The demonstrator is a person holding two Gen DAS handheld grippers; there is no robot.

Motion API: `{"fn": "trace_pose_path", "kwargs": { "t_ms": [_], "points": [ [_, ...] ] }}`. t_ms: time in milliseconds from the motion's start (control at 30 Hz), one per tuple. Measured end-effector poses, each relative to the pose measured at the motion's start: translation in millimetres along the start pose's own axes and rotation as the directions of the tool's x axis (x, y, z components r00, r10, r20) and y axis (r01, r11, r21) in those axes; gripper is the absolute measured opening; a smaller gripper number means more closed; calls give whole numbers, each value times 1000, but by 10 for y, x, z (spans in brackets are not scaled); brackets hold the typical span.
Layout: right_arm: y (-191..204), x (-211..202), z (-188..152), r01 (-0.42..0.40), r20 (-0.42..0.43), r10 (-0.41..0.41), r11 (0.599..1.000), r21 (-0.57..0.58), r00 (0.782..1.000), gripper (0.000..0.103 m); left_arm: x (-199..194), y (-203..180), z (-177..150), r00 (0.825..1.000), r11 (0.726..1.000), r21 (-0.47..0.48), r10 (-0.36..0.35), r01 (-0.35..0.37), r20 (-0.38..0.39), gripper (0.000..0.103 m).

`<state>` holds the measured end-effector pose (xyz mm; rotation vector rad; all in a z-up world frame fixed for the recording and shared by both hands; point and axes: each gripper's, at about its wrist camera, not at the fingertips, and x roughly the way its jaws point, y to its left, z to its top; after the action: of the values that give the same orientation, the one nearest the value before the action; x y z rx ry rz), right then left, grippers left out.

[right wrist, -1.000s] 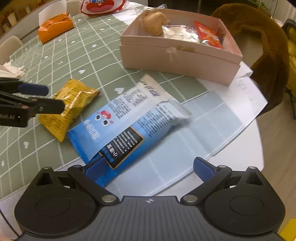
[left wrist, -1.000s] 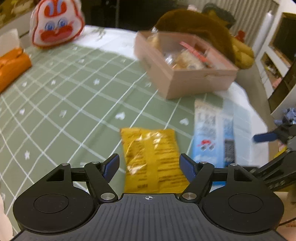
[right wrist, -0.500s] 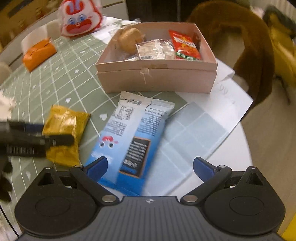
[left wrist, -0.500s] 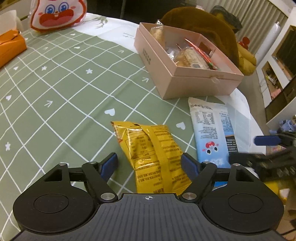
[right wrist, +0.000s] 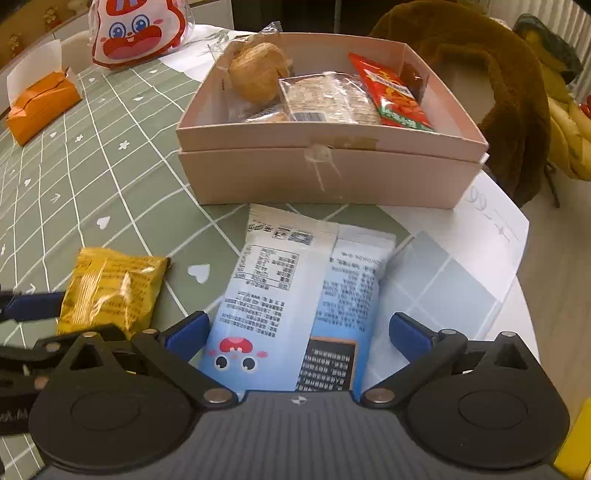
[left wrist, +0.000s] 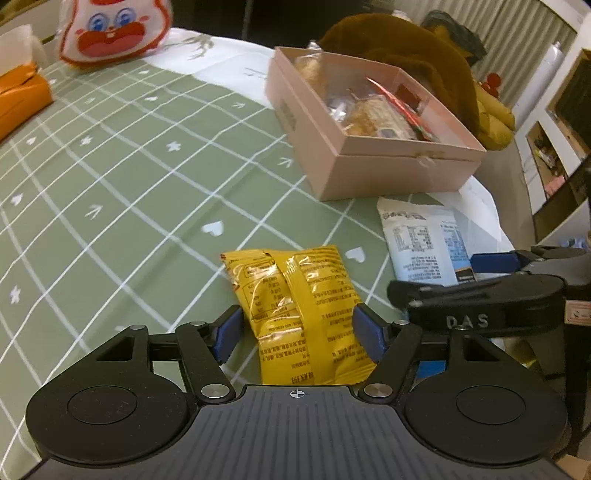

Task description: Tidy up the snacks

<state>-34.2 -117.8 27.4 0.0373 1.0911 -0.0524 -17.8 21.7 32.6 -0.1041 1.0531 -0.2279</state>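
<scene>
Left gripper (left wrist: 297,332): jaws apart, straddling the near end of the one yellow snack packet (left wrist: 303,310); right pad looks to be touching the packet edge, left pad just clear of it, not clamped. Packet lies flat on the green grid tabletop (left wrist: 110,177).

Right gripper (right wrist: 295,334): jaws wide, released, one finger either side of the one blue-and-white snack bag (right wrist: 295,295); gaps on both sides. Bag lies flat, far end just short of the pink box (right wrist: 325,177) at 12 o'clock. From this view the yellow packet (right wrist: 110,291) sits at 9 o'clock of the bag, near but apart.

Box: 1, open top, at least 4 snacks in it: round pastry (right wrist: 258,70), clear-wrapped cracker pack (right wrist: 325,98), red packet (right wrist: 391,96), one more partly hidden under the pastry.

Also on the tabletop: 1 rabbit-face bag (right wrist: 136,33) at 11 o'clock, 1 orange tissue box (right wrist: 40,103) at 10 o'clock. Brown furry coat (right wrist: 491,74) behind the box.
</scene>
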Motion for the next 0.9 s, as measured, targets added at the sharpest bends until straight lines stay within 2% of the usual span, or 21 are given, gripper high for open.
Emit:
{"fn": "trace_pose_path", "kwargs": {
  "t_ms": [100, 200, 400, 567, 633, 667, 733, 833, 900],
  "points": [
    [-139, -45, -63, 3, 12, -3, 1000, 11, 1000, 103, 56, -67, 27, 1000, 1000, 17, 1, -1, -8, 81],
    [-240, -98, -145, 5, 25, -5, 1000, 15, 1000, 103, 53, -98, 34, 1000, 1000, 26, 6, -6, -8, 78],
    [-318, -168, -305, 1, 52, -1, 1000, -1, 999, 103, -162, -67, 75, 997, 999, -38, -1, 4, 82, 75],
    [-328, -204, -376, -4, 62, 4, 1000, -8, 998, 103, 17, -364, 44, 998, 994, 92, 59, -61, 25, 76],
    [-339, -224, -409, -11, 62, 13, 1000, -21, 998, 103, 69, -460, 17, 995, 985, 141, 93, -96, 26, 82],
    [-343, -236, -429, -16, 63, 17, 999, -28, 998, 103, 91, -490, 7, 995, 984, 152, 95, -97, 22, 88],
    [-348, -253, -471, -20, 71, 23, 999, -37, 997, 103, 114, -521, 6, 996, 983, 164, 84, -85, 12, 92],
    [-364, -266, -489, -22, 69, 24, 999, -35, 997, 103, 9, -442, 31, 997, 990, 119, 65, -71, 48, 84],
    [-368, -268, -473, -22, 58, 24, 999, -29, 998, 103, -51, -402, 37, 988, 984, 111, 127, -137, 86, 80]
  ]
}}
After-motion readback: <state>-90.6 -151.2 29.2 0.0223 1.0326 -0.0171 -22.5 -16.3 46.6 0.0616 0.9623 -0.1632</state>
